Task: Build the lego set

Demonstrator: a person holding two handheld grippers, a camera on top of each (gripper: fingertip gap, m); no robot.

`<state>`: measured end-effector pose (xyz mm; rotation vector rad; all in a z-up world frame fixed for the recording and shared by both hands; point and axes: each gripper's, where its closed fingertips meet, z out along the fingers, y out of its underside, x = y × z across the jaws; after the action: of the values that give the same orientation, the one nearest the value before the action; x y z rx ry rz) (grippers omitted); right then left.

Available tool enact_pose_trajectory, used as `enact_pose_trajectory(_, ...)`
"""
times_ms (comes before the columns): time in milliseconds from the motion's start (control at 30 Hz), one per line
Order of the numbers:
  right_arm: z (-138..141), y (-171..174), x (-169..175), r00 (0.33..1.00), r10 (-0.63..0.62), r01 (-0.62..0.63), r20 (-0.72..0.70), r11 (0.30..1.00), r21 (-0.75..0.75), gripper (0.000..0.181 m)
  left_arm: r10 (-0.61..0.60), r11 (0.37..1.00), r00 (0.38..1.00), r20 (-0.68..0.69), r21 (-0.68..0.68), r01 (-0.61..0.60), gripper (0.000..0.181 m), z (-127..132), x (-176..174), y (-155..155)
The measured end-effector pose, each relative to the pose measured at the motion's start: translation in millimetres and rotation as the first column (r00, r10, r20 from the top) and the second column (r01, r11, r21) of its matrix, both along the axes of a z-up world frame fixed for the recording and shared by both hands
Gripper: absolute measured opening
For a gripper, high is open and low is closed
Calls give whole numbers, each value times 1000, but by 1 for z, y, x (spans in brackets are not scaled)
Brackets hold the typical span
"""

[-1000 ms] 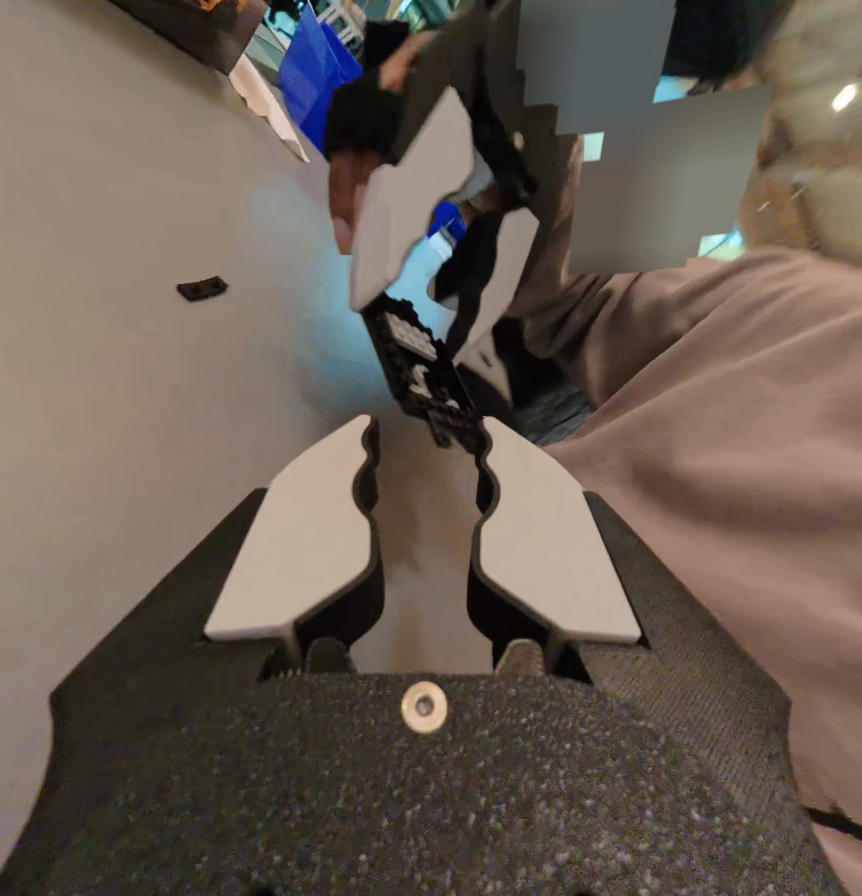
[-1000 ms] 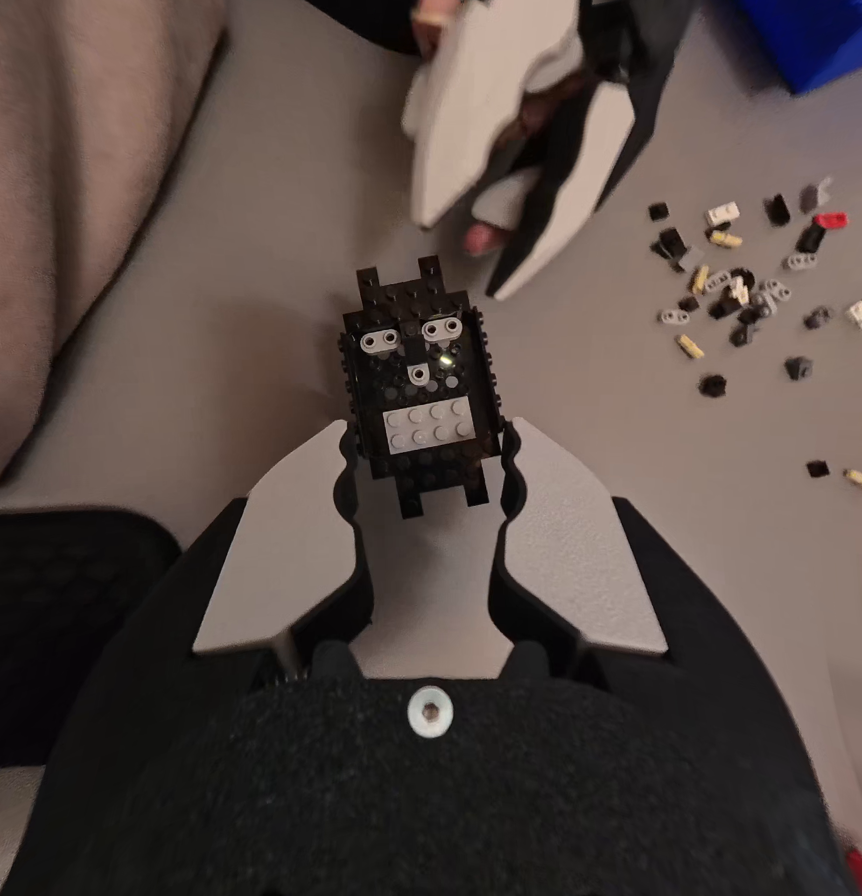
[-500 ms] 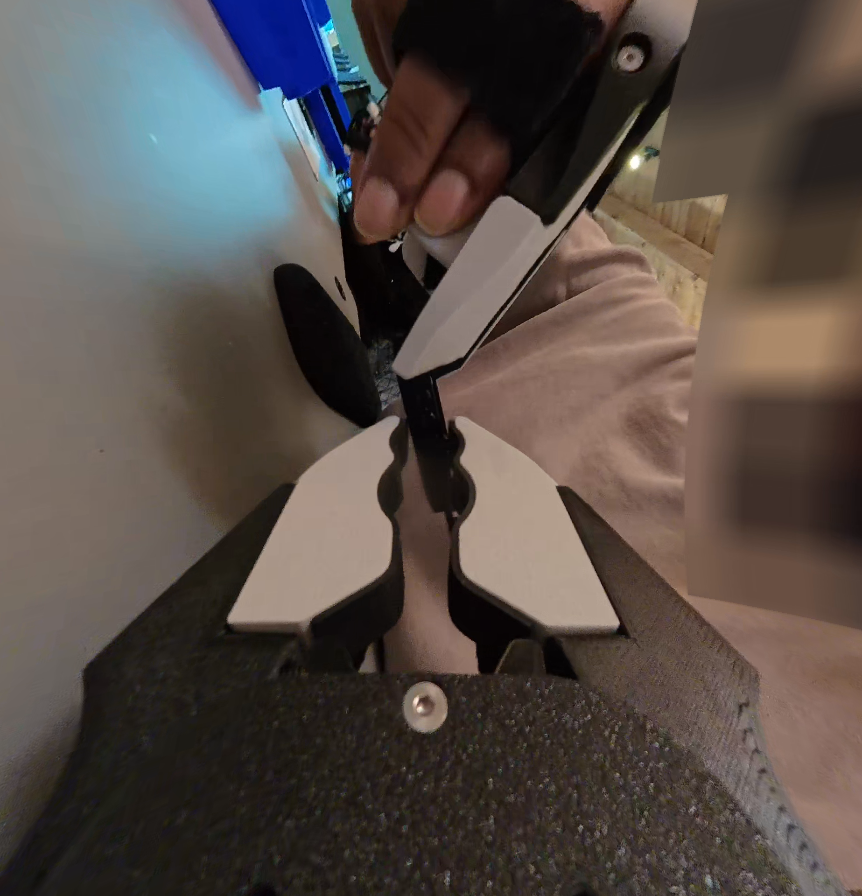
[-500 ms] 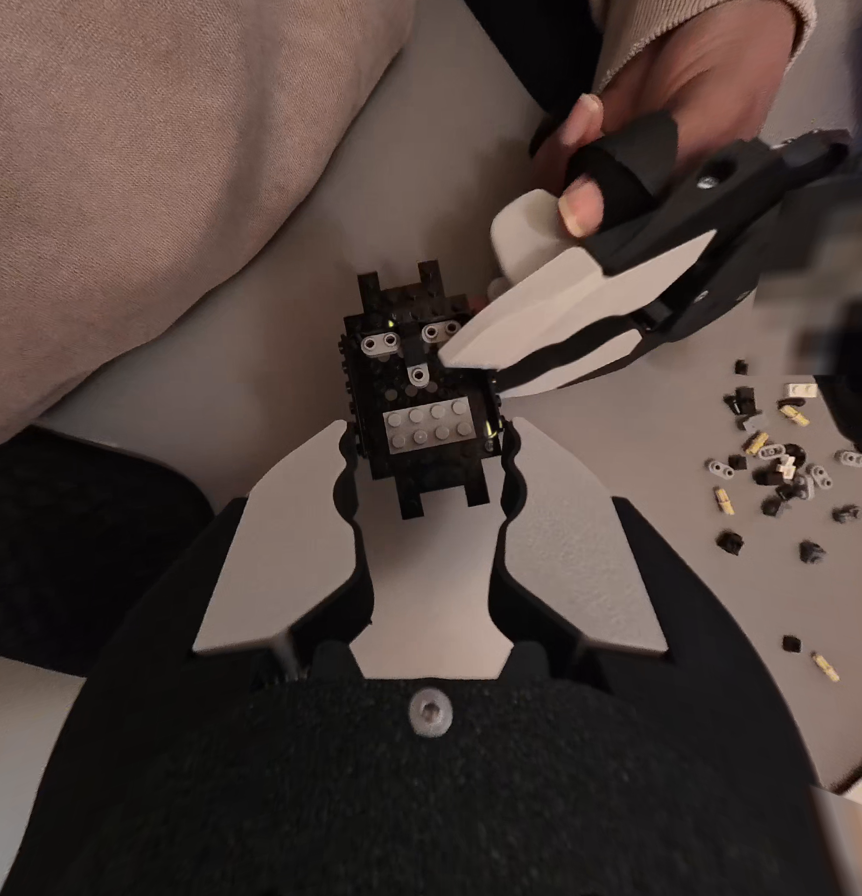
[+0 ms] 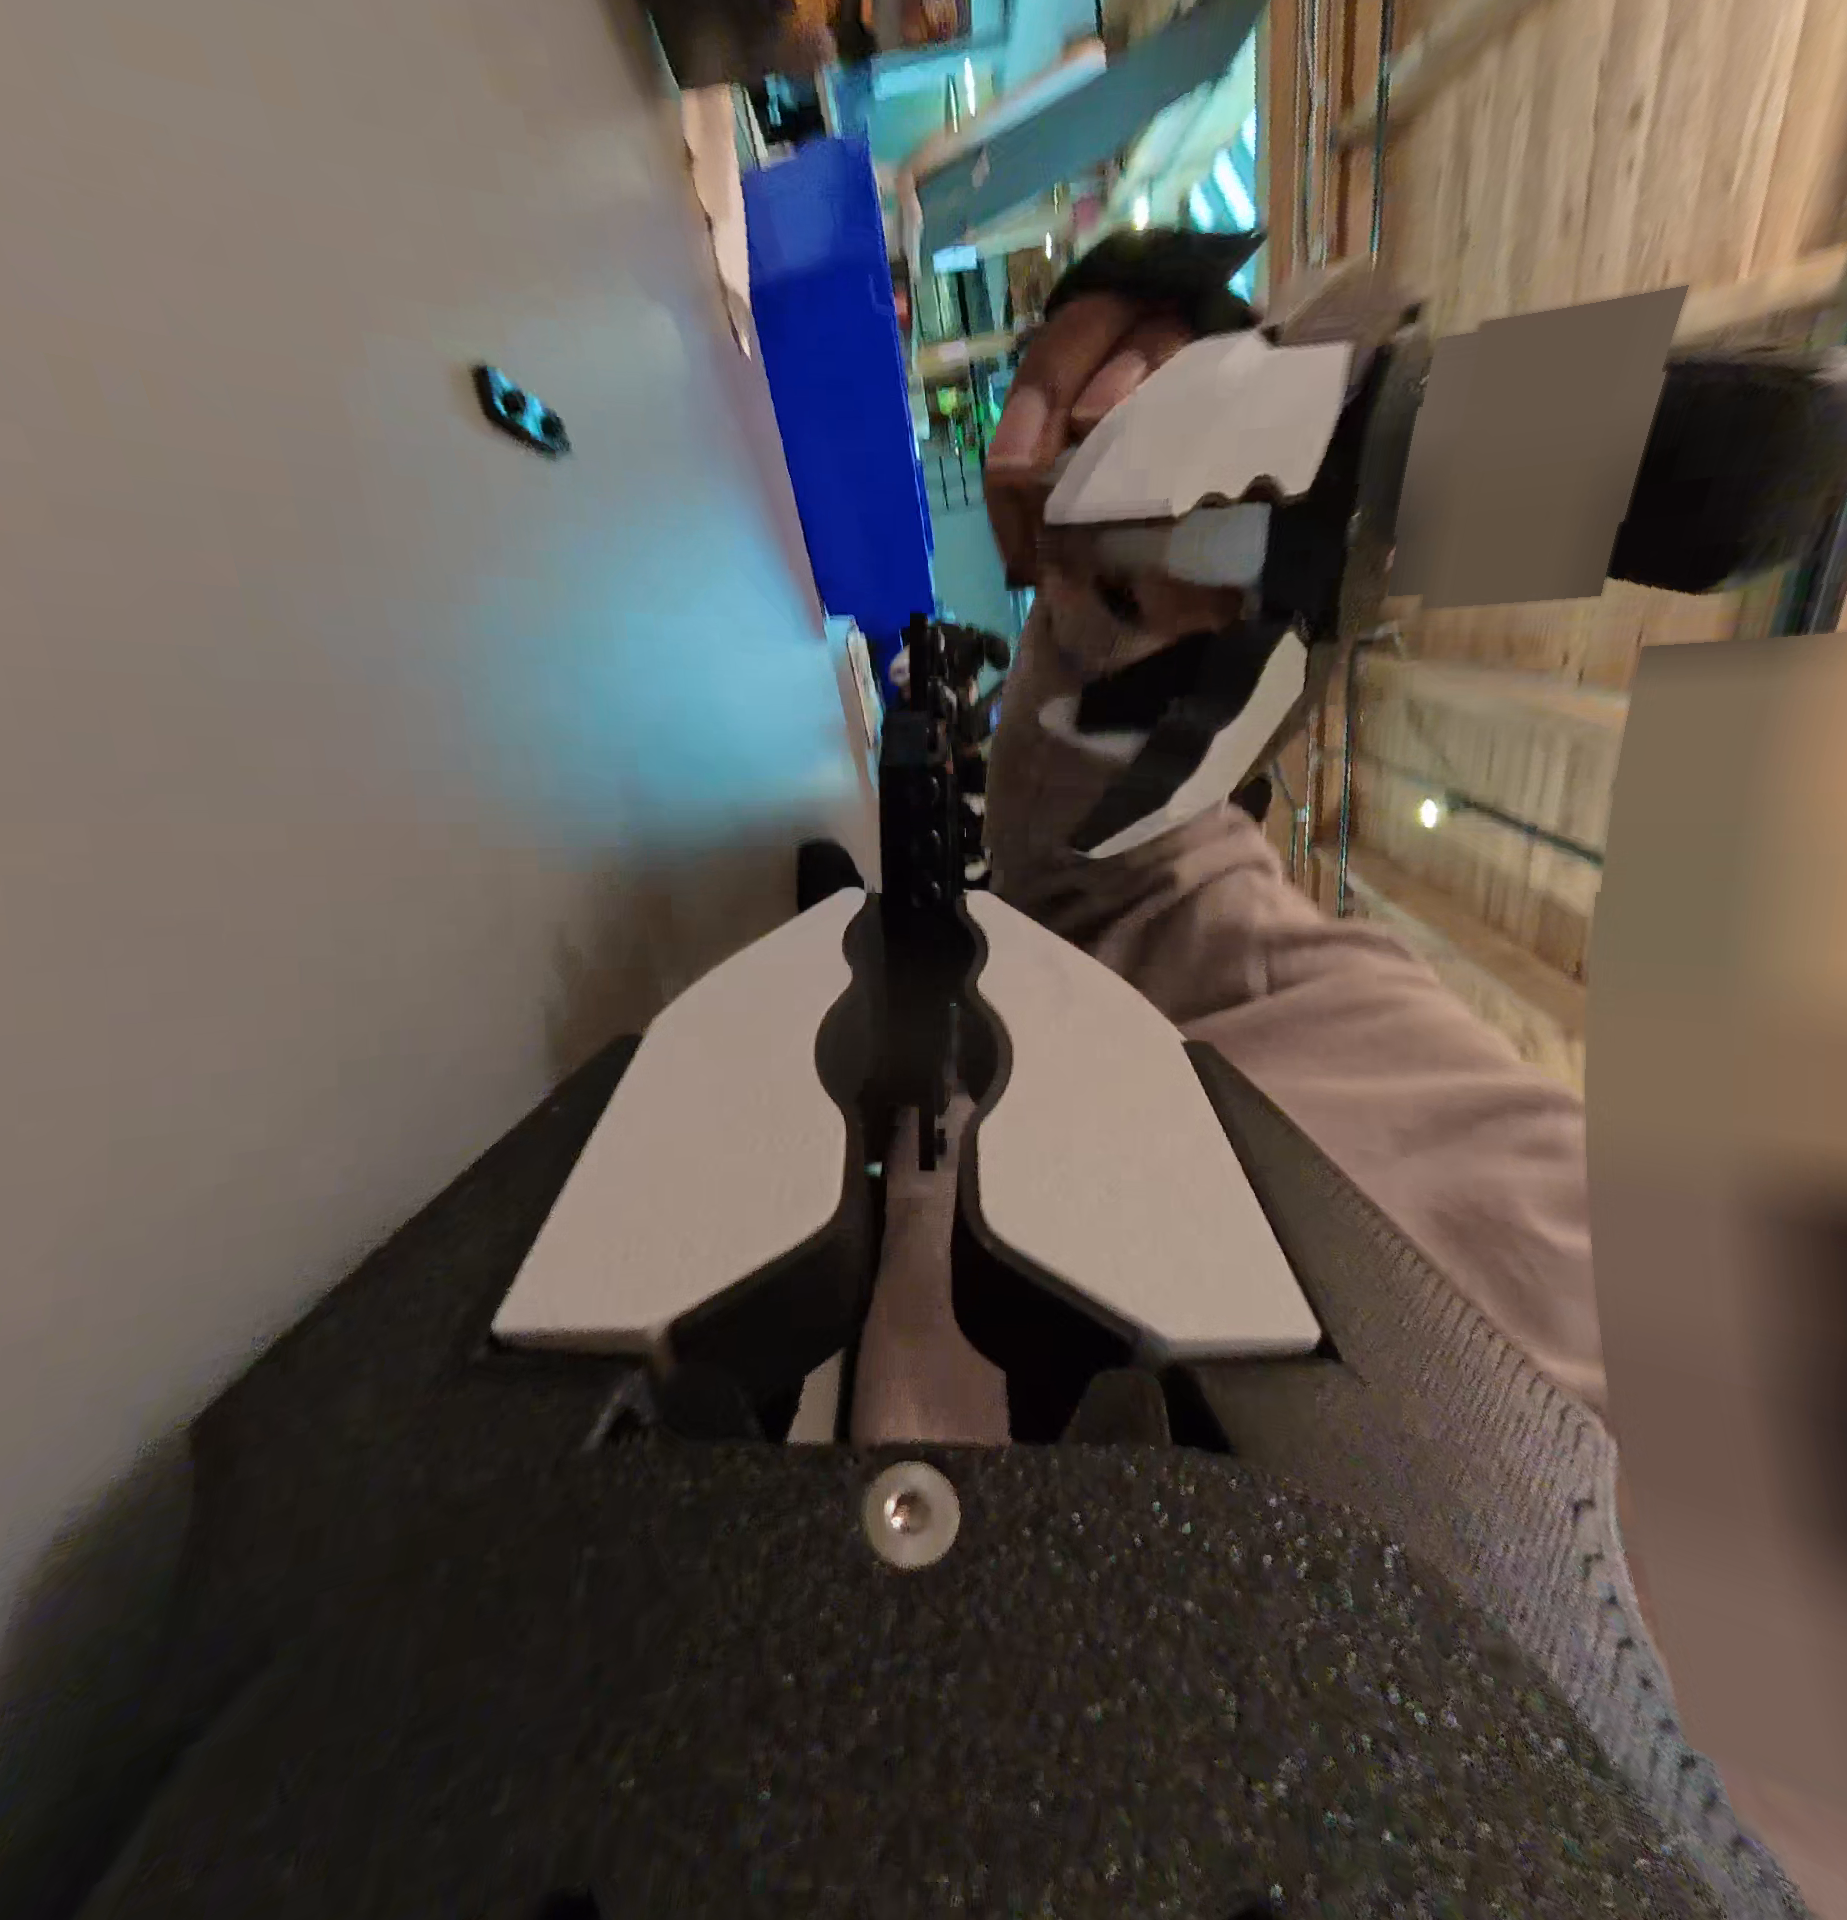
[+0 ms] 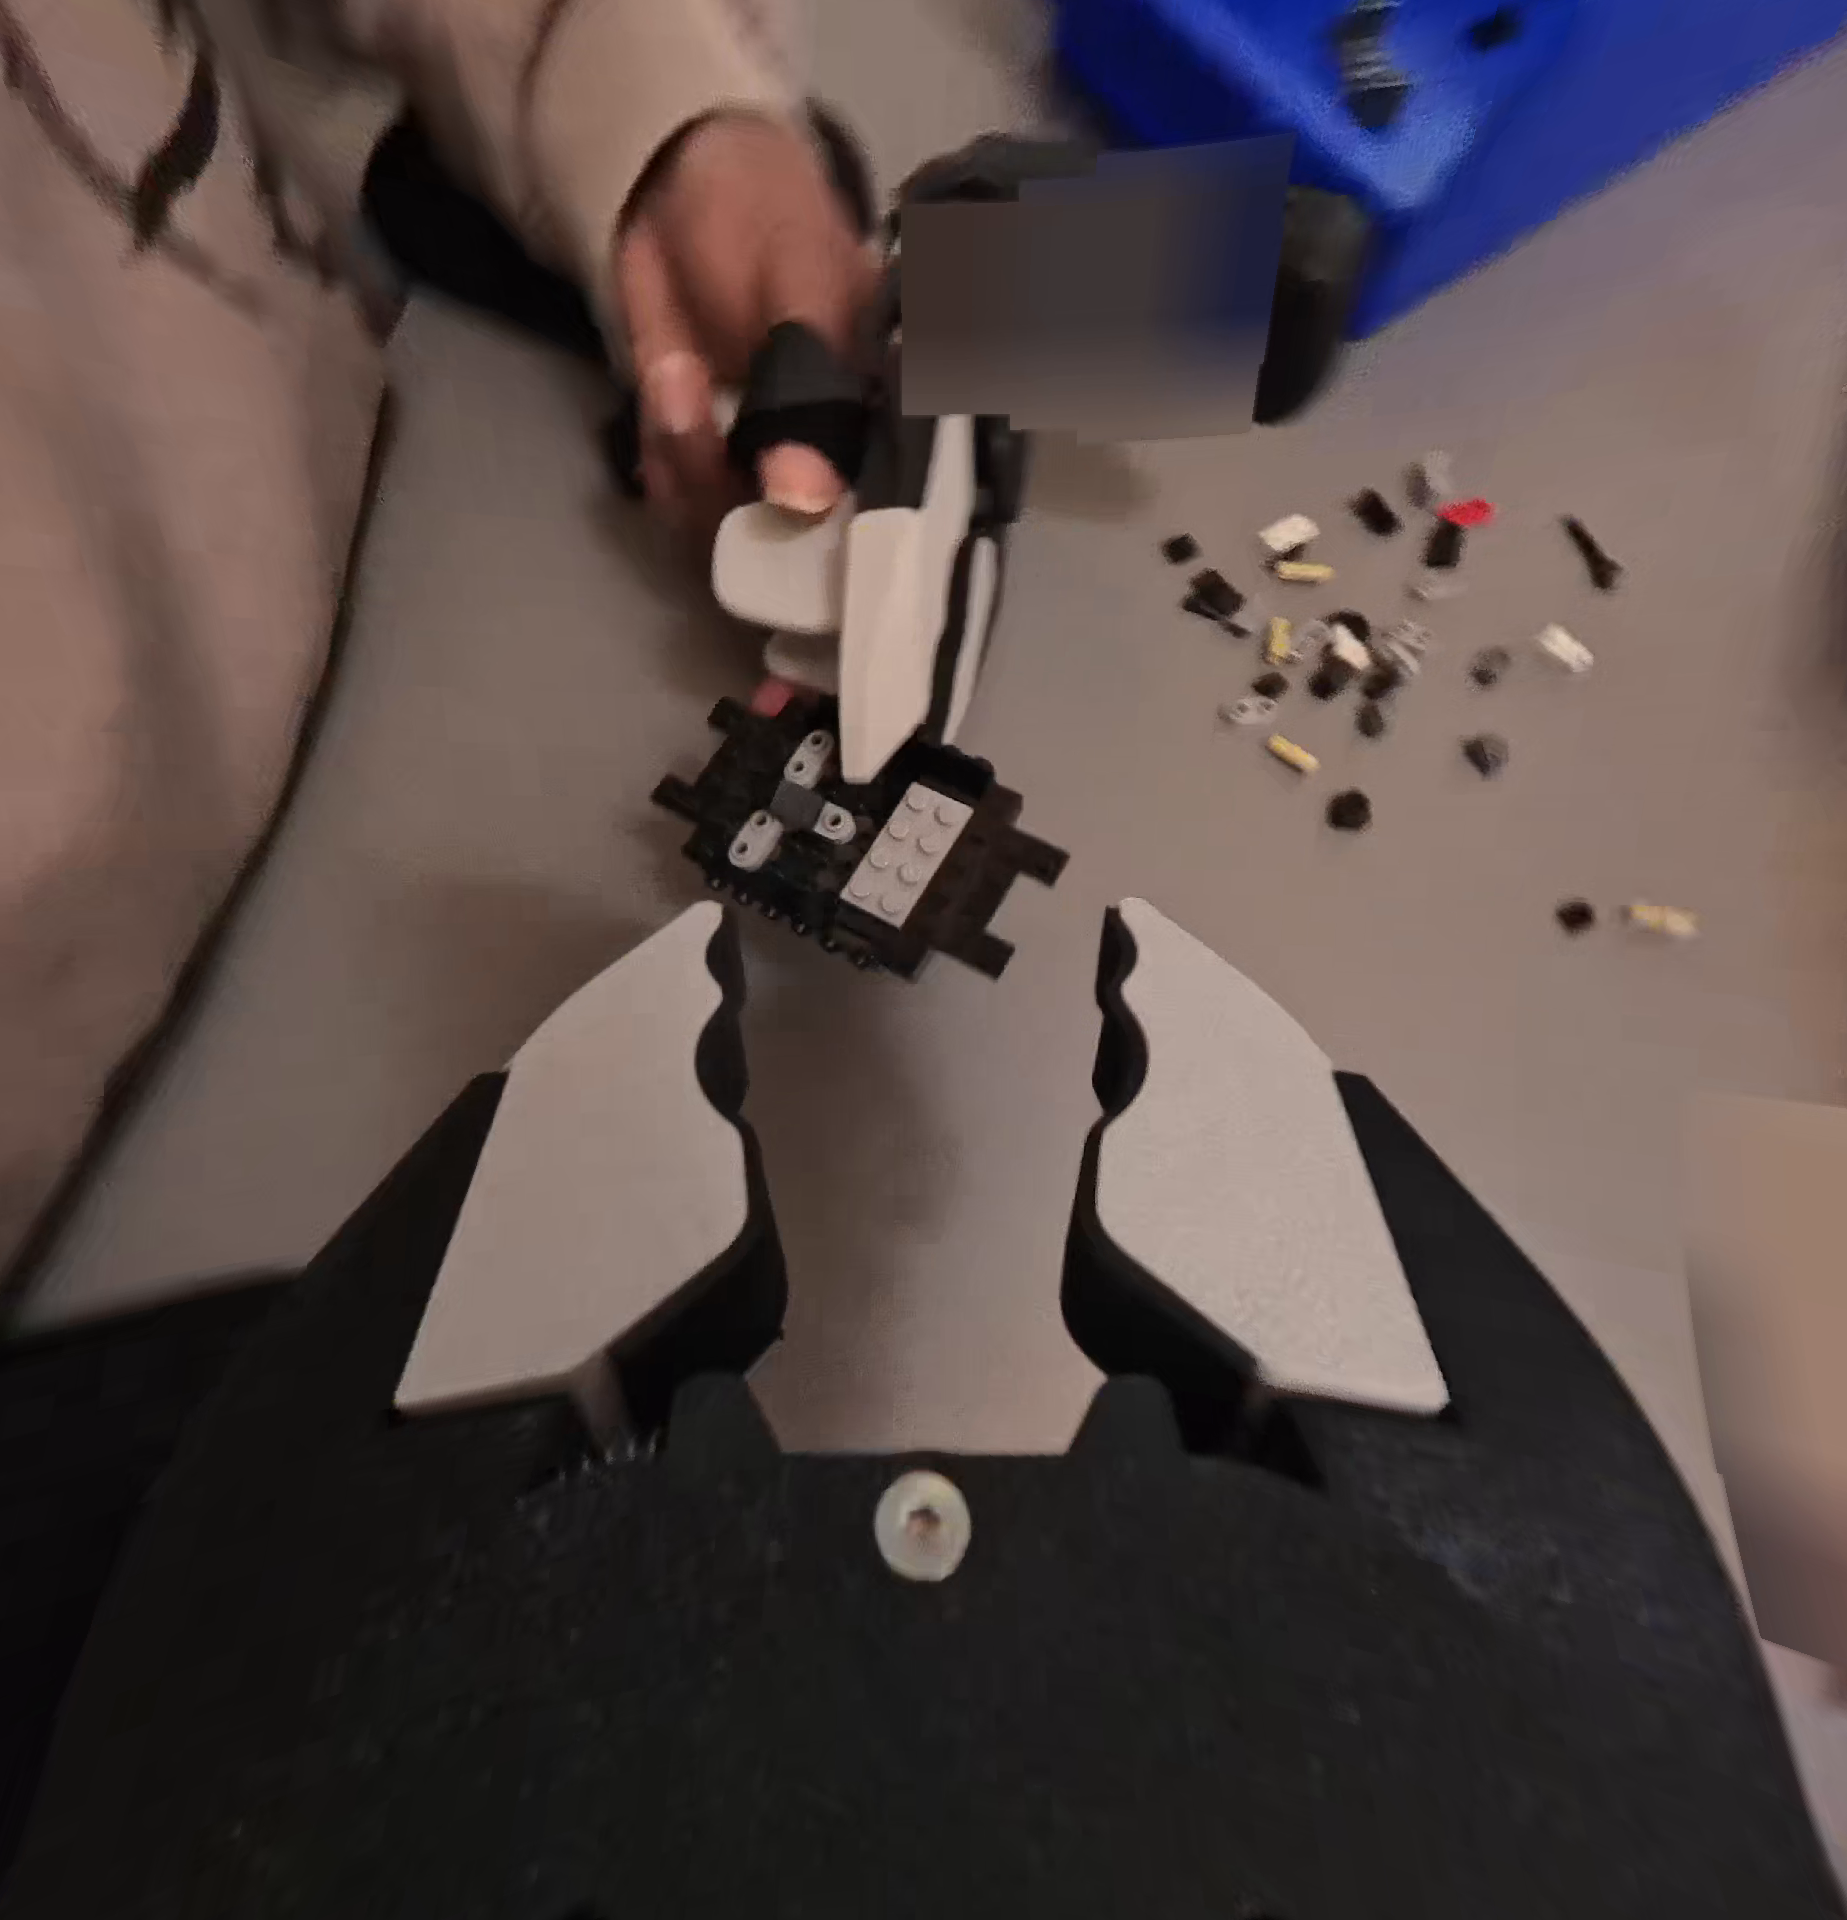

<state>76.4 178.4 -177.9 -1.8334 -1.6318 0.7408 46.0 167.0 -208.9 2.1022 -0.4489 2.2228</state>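
Note:
The black lego build (image 6: 794, 831), with a grey plate and small grey round pieces on its face, hangs tilted just above the grey table (image 6: 503, 665). My left gripper (image 6: 898, 753) is shut on its far edge from above. In the left wrist view the build (image 5: 921, 821) shows edge-on between the left gripper's (image 5: 919, 904) closed fingers. My right gripper (image 6: 917, 920) is open and empty, just short of the build. It also shows in the left wrist view (image 5: 1070, 675), open, held by a hand.
Several loose small lego pieces (image 6: 1345, 644) lie scattered on the table to the right of the build. A blue bin (image 6: 1470, 135) stands at the back right. One black piece (image 5: 521, 410) lies alone on the table. The person's beige sleeve (image 6: 119, 623) is at the left. The left gripper's tips are roughly 6 centimeters from the right gripper's.
My right gripper has let go of the build, opened and drawn back. My left gripper has closed on the build and now holds it alone, turned and tilted.

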Motion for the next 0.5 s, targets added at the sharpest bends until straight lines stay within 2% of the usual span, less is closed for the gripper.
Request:
enact_pose_trajectory(67, -5, 6, 9, 977, -197, 190, -84, 977, -93, 66, 76, 997, 997, 3, -8, -76, 11, 1, 0, 10)
enact_pose_trajectory(100, -9, 6, 12, 945, -300, 278, -132, 946, -165, 65, 109, 994, 994, 11, -13, -109, 11, 3, 0, 14)
enact_pose_trajectory(167, -15, 2, 9, 832, -491, 383, -259, 845, -372, 63, 160, 987, 987, 32, -29, -159, 11, 6, 0, 21)
enact_pose_trajectory(233, -21, -4, 1, 701, -630, 402, -336, 737, -543, 58, 190, 982, 981, 48, -32, -189, 11, 9, 0, 24)
enact_pose_trajectory(333, -22, -5, -13, 564, -729, 398, -389, 652, -645, 54, 201, 980, 978, 52, -26, -200, 11, 9, 0, 22)
enact_pose_trajectory(400, -20, -6, -24, 519, -757, 355, -396, 612, -706, 51, 200, 980, 978, 54, -20, -199, 11, 9, 1, 20)
enact_pose_trajectory(500, -23, -5, -38, 502, -774, 334, -384, 584, -740, 43, 197, 980, 979, 60, 15, -198, 12, 12, 1, 17)
